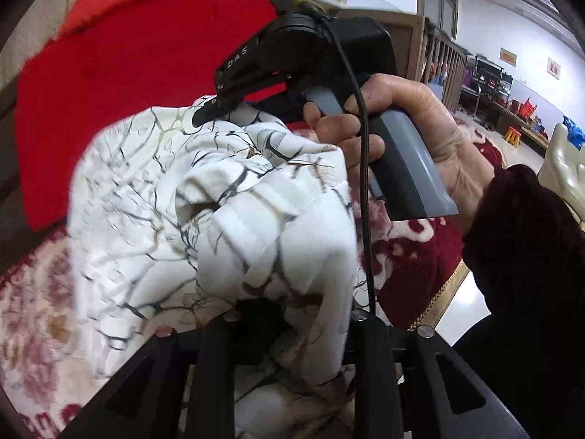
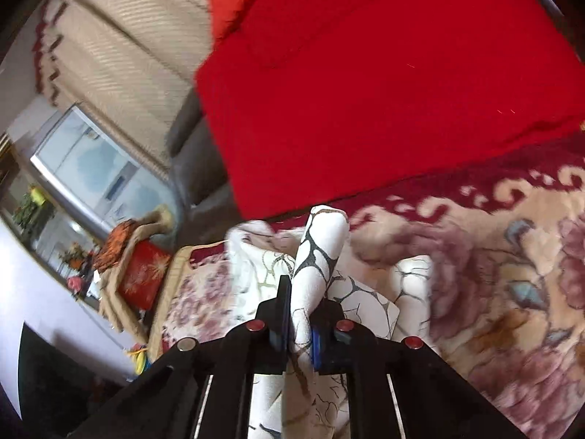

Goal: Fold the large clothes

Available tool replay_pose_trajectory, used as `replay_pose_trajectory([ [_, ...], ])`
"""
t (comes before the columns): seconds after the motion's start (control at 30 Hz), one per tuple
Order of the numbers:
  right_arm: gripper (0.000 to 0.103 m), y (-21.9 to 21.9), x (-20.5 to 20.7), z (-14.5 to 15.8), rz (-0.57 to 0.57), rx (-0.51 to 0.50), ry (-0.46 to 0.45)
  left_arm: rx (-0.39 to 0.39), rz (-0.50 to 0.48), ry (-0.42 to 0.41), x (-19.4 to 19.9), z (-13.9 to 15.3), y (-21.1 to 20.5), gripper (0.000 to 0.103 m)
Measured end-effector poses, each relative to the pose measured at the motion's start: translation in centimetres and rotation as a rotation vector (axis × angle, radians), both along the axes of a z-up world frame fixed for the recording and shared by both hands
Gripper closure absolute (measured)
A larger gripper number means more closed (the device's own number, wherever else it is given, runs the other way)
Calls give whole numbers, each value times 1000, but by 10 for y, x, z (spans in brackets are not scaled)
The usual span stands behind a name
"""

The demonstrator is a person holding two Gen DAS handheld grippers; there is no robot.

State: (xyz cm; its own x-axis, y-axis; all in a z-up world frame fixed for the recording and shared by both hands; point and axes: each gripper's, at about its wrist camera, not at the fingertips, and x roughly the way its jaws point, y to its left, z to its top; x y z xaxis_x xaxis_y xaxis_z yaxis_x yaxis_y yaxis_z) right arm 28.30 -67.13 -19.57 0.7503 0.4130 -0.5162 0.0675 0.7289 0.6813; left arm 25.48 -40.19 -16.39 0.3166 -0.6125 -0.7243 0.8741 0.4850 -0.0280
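Observation:
A white garment [image 1: 226, 197] with a dark branching pattern is bunched up above the floral bedspread [image 1: 33, 314]. In the left wrist view a person's hand [image 1: 409, 128] holds my right gripper [image 1: 206, 111], whose tips pinch the garment's upper edge. The right wrist view shows the same grip: my right gripper [image 2: 305, 292] is shut on a rolled strip of the garment [image 2: 321, 241] that stands up between the fingers. My left gripper [image 1: 299, 333] sits under the bunch. Cloth fills the gap between its fingers [image 1: 219, 344] and hides the pads, so I cannot tell whether it is gripping.
A red blanket [image 2: 365, 91] lies at the back of the bed, a beige curtain [image 2: 120, 36] behind it. A dark sleeve [image 1: 523, 241] is at the right. Wooden bed rails [image 1: 449, 58], shelves and a small stool [image 1: 513, 135] stand beyond. Cushions and clutter [image 2: 139, 270] sit left of the bed.

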Motion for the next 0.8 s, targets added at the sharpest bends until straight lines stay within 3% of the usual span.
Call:
replay_pose_trajectory([
  [0.07,94,-9,13,-38,-19,19,107,17,5,38,3,-14,-3,70],
  [0.13,93,-13,22,-70,20,89,166,-1,-32,15,-9,-12,3,50],
  [0.2,87,-17,16,-73,12,121,140,-15,-82,14,-22,-2,14,26],
  [0.3,66,-17,2,-59,-10,77,117,-60,-110,35,-36,16,42,25],
  [0.37,35,-19,-16,-48,-55,47,138,-129,-103,89,-34,31,67,25],
  [0.47,35,-17,-51,-22,-128,-30,86,-233,-10,128,-23,49,115,21],
  [0.6,37,5,-97,32,-128,-71,-96,-256,230,130,18,49,165,20],
  [0.63,40,17,-105,41,-111,-70,-139,-263,272,139,27,47,172,20],
  [0.67,51,32,-110,47,-76,-67,-170,-272,311,148,37,44,178,20],
  [0.73,65,57,-111,53,-20,-76,-176,-259,371,165,48,34,178,20],
  [0.8,65,84,-108,50,10,-89,-149,-234,388,174,50,21,173,20],
])
